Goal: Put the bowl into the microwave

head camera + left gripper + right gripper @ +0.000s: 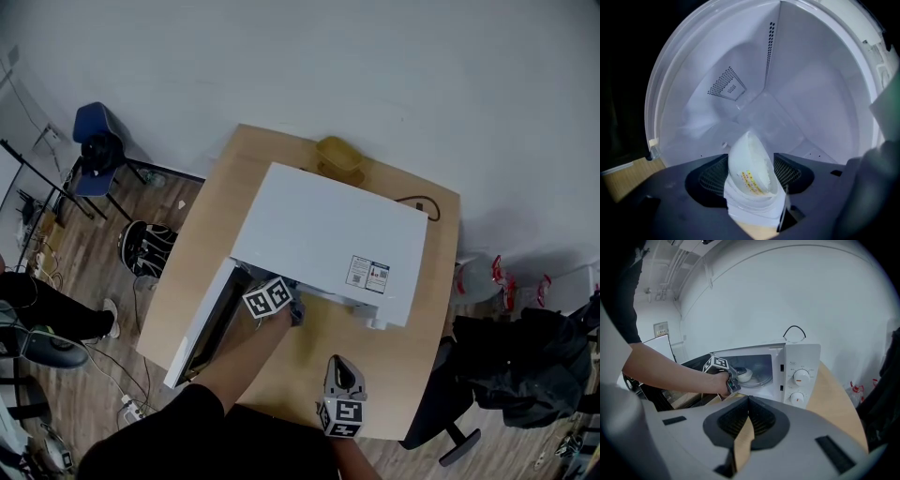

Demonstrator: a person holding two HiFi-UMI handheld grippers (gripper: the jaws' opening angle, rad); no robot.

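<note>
A white bowl [750,171] with a small printed label sits between the pads of my left gripper [750,159], inside the cavity of the white microwave [328,234]. Both pads look in contact with its sides, with no gap showing. In the right gripper view the bowl [744,375] rests over the glass turntable [761,378], with the left gripper [732,380] and a bare forearm reaching in from the left. The microwave door [202,328] hangs open to the left. My right gripper [749,399] is held back over the table, jaws together and empty.
The microwave stands on a wooden table [427,309], its two dials [800,377] to the right of the cavity. A yellow object [339,155] lies behind it. A blue chair [94,131] and a black office chair [450,422] flank the table.
</note>
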